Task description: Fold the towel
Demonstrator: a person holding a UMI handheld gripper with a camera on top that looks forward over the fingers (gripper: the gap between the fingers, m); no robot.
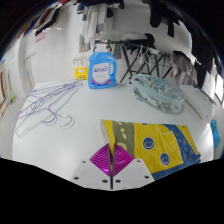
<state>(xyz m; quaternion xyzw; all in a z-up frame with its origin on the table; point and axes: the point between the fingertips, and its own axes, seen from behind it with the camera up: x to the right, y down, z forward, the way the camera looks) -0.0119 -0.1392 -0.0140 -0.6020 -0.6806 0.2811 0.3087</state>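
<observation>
A yellow towel (155,142) with blue and orange patches lies on the white table (100,105), just ahead of my fingers and spreading to their right. My gripper (111,158) has its magenta pads (98,160) pressed together, with a thin yellow strip of the towel's near edge caught between them. The rest of the towel lies rumpled and flat on the table.
A blue detergent bottle (102,68) stands beyond the towel at the back. A pale grey-green plastic object (158,90) sits to its right. Wire hangers (45,105) lie at the left. A small yellow item (80,72) is beside the bottle.
</observation>
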